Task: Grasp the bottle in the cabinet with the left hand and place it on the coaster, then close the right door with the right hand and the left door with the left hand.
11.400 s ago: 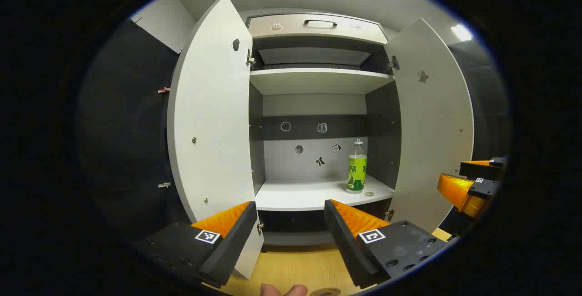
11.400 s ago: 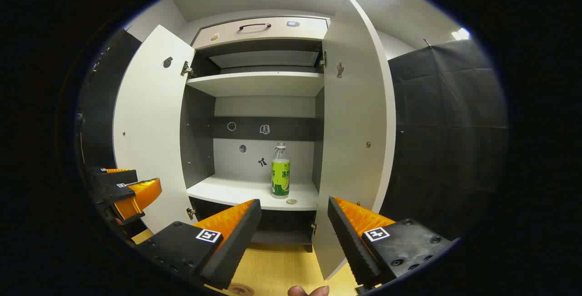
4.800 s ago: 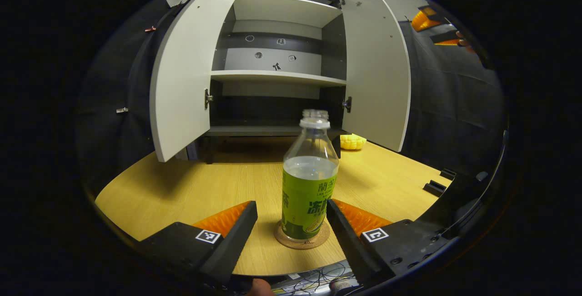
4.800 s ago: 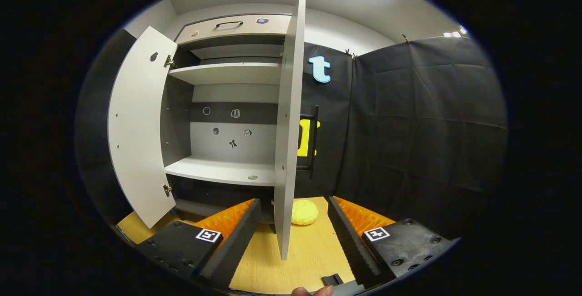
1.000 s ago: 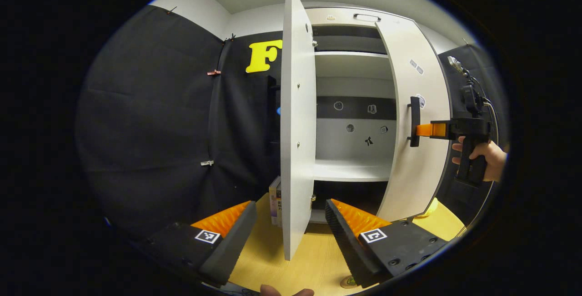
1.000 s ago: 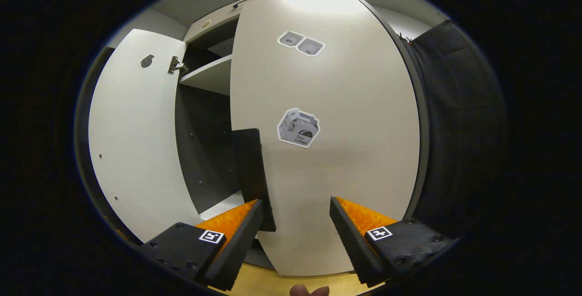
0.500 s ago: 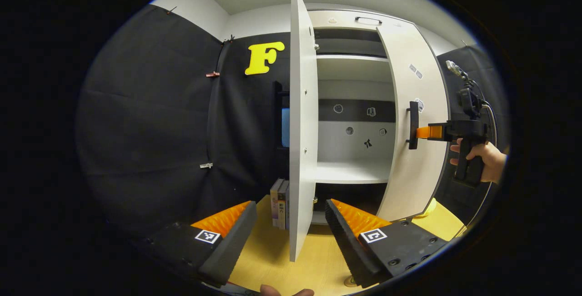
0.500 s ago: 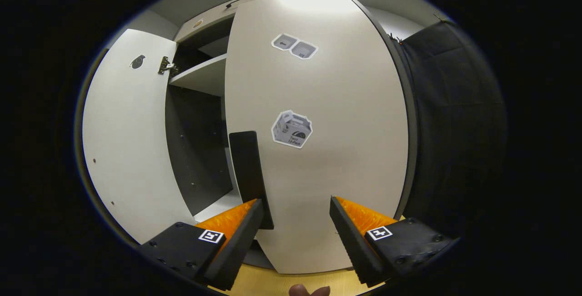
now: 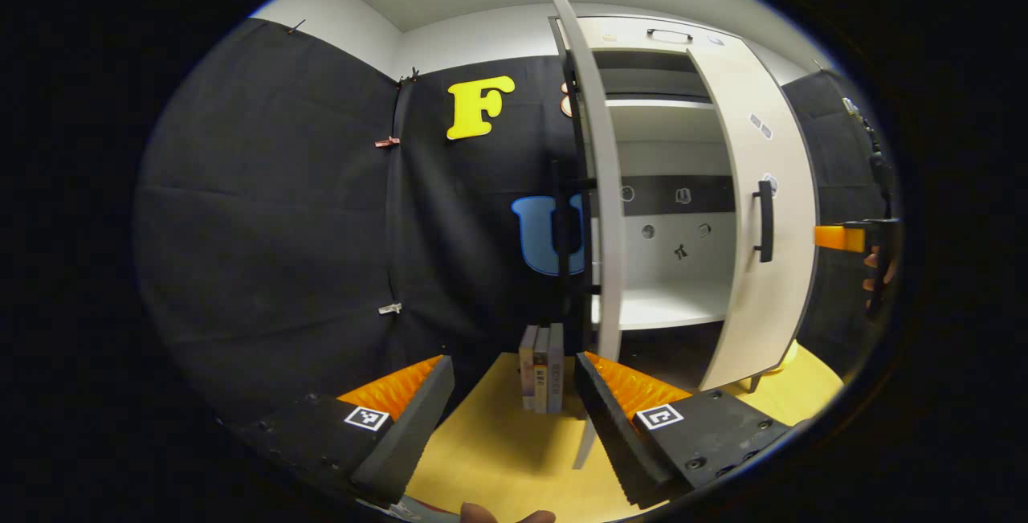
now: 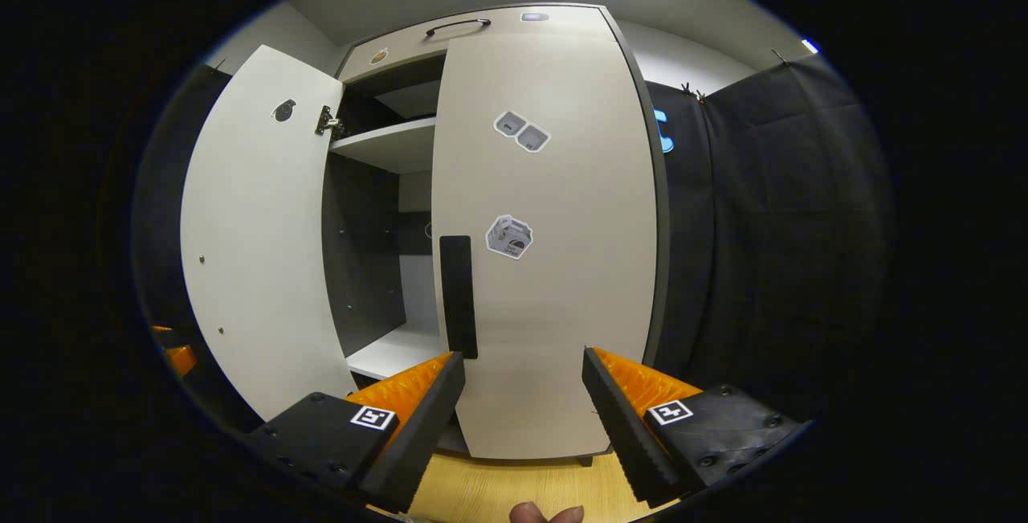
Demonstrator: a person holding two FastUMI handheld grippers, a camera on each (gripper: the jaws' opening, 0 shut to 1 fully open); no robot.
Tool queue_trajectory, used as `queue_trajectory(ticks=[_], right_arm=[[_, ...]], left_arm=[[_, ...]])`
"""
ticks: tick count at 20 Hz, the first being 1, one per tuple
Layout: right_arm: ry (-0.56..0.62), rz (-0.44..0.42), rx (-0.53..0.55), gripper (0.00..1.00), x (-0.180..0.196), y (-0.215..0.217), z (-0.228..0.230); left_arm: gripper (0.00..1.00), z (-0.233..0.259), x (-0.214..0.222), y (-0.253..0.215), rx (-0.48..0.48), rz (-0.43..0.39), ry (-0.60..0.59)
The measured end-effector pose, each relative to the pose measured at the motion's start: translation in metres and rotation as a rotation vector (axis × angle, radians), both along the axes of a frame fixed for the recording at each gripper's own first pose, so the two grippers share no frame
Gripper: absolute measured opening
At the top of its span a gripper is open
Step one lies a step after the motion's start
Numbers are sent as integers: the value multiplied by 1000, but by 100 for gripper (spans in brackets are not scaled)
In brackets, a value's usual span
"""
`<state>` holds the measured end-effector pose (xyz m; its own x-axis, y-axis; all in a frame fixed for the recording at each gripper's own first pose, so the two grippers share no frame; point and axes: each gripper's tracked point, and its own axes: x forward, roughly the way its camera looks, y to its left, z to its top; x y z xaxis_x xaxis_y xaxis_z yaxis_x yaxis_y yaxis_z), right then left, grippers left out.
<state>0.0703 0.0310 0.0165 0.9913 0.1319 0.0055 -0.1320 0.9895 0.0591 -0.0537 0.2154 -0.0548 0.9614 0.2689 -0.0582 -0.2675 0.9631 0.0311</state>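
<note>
In the left gripper view, the left gripper (image 9: pixel 514 382) is seen at 6 o'clock with its fingers spread wide and nothing held between them, above the wooden tabletop (image 9: pixel 498 459). Just past the fingertips, a few upright books (image 9: pixel 542 366) are stood on the tabletop beside the cabinet; the printing on their spines is too small to be read. The left door (image 9: pixel 598 210) is seen nearly edge-on at centre, swung open, its lower edge reaching down beside the right-hand finger. Behind it the lower shelf (image 9: pixel 658 310) is shown, with small stickers on the cabinet's back panel. The right door (image 9: pixel 759 210) is seen at 3 o'clock, brought close to the cabinet front, with its dark handle (image 9: pixel 765 220). The right gripper (image 9: pixel 851 238) is glimpsed farther out at 3 o'clock, off the handle. In the right gripper view, the right gripper (image 10: pixel 522 394) is shown at 6 o'clock, fingers spread and empty, just short of the right door (image 10: pixel 554 266). A box-shaped sticker (image 10: pixel 508 236) is borne by that door, its lettering too small to be read. The bottle and coaster cannot be located from these views.
</note>
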Motion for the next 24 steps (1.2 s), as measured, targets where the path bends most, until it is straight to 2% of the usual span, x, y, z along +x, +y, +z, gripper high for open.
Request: queue_trajectory(ticks=[5, 10, 11, 15, 18, 24], right_arm=[[-3, -63, -35, 98, -33, -23, -3], [-1, -121, -30, 98, -49, -47, -1], [-1, -129, -30, 98, -50, -51, -1], [4, -143, -33, 98, -53, -61, -3], [18, -134, -21, 98, -50, -67, -7], [35, -127, -17, 98, -49, -82, -10]], left_arm=[[96, 10, 51, 31, -38, -18, -17], [96, 23, 72, 22, -4, -55, -45], [91, 22, 74, 18, -4, -69, -43], [91, 18, 74, -21, -99, -157, -35], [91, 23, 76, -64, -79, -200, -28], [92, 28, 107, -148, -79, -282, -18]])
